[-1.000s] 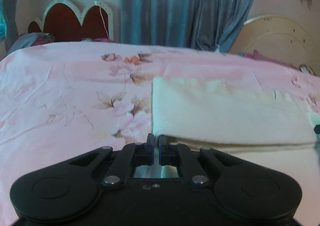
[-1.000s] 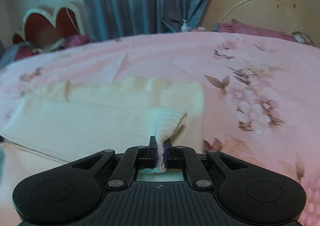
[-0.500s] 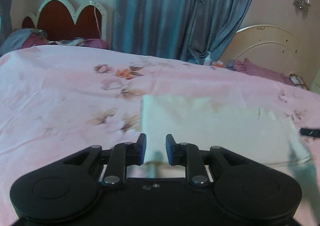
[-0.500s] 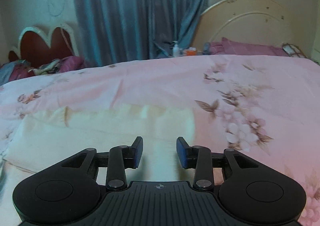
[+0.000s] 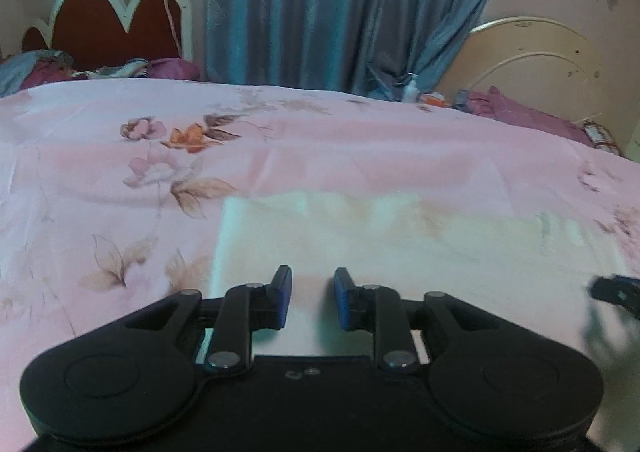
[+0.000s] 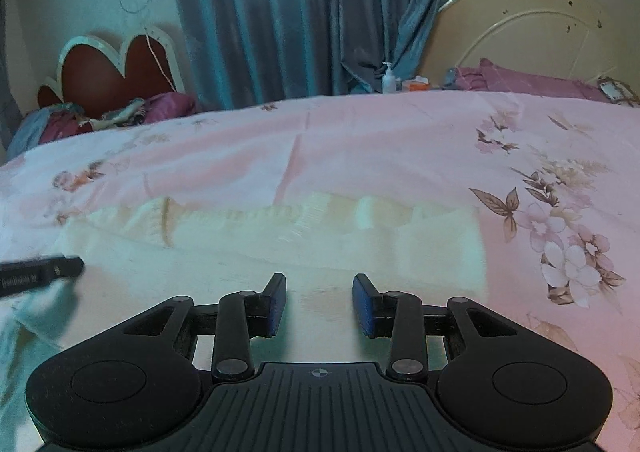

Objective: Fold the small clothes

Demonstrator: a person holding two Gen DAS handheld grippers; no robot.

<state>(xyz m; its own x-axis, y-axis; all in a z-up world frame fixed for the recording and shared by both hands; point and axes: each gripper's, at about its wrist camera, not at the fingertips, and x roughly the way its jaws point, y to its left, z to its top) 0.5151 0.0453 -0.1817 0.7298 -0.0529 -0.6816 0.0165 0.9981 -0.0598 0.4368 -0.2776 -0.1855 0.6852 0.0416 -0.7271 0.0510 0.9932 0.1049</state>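
A cream cloth lies folded flat on the pink flowered bedsheet. My left gripper hovers over the cloth's near left part; its jaws are opening and nothing is between them. The same cream cloth fills the middle of the right wrist view. Over its near edge my right gripper stands open, its pads clear of the fabric. A finger of the right gripper shows at the right edge of the left wrist view. A tip of the left gripper pokes in from the left in the right wrist view.
Blue curtains hang behind the bed. A red headboard with bundled clothes stands at the back left, a cream headboard with purple bedding at the back right. A pump bottle and an orange item sit between them.
Both grippers let go of the cream cloth and opened. They drew back toward me, and the cloth corner the right one pinched now lies flat.
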